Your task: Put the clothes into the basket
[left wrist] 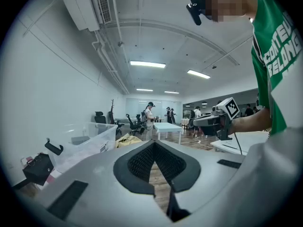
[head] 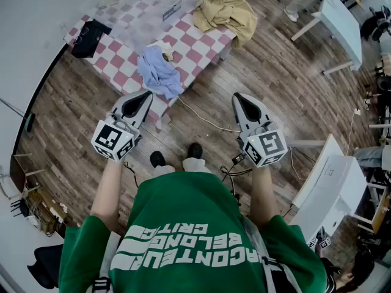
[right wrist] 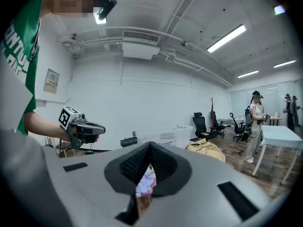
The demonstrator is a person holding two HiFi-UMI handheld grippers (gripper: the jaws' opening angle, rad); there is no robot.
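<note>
Clothes: none in the jaws. Left gripper (left wrist: 154, 144): jaws fully together, nothing between the pads. Right gripper (right wrist: 150, 148): same, jaws together and empty. A sliver of the blue garment (head: 160, 72) shows through the slot below its pads, beyond them and not touched.

Both grippers are held out in front of the person, side by side and well apart from each other. In the head view the left gripper's tip sits just beside the blue garment's near hem; can't tell the height gap. The right gripper is apart from the tabletop, over the wooden floor (head: 275, 72). A cable (head: 204, 119) lies on the floor between the two grippers.

The blue garment lies bunched at the near edge of the checkered tabletop (head: 201, 47), about mid-length. The tan garment (head: 225, 11) is heaped on the tabletop's right end, with part of it hanging over the edge. The basket (left wrist: 94, 136) is clear plastic and stands at the back of the tabletop, behind the blue garment and left of the tan one. Neither garment is in it.

A black pouch (head: 90, 38) sits on the tabletop's left end, near the wall. A white table (head: 339, 17) stands off to the right. People (left wrist: 150, 115) stand far down the room.
</note>
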